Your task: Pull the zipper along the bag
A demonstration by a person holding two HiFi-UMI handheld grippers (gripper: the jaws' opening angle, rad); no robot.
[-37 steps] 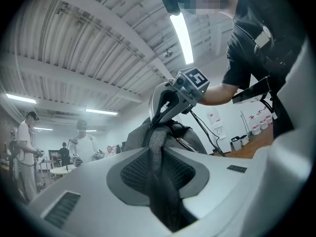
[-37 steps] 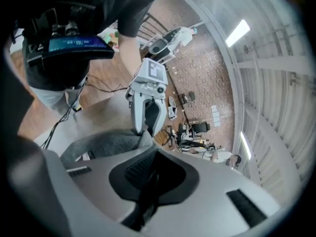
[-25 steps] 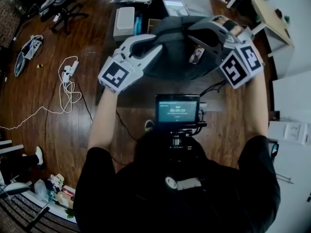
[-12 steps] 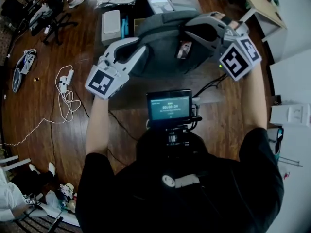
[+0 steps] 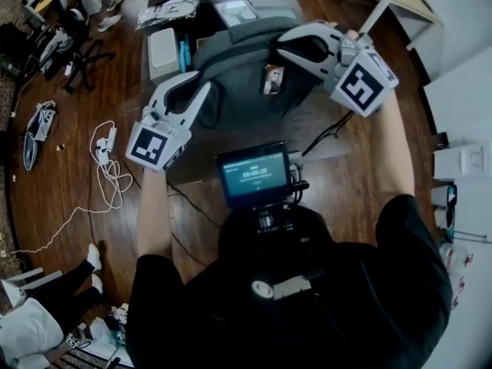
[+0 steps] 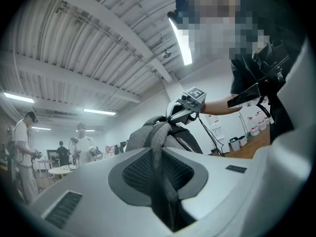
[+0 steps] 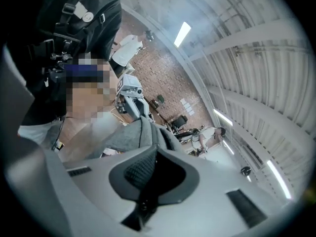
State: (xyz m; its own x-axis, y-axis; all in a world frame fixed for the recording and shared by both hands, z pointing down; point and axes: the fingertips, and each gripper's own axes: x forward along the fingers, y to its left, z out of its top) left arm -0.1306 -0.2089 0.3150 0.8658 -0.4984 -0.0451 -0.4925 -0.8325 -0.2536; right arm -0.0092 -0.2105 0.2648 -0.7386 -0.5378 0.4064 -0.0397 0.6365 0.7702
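The bag was a heathered grey cloth. The left gripper and right gripper were pale grey-white, with dark grey mesh-patterned pads and 2 black-and-white chequered marker cubes. The zipper pull looked black. At the frame's left the floor was reddish-brown wood. At the bottom the person's top was black.

Black short-sleeved top; left gripper, right gripper pale grey, black-white marker cubes.
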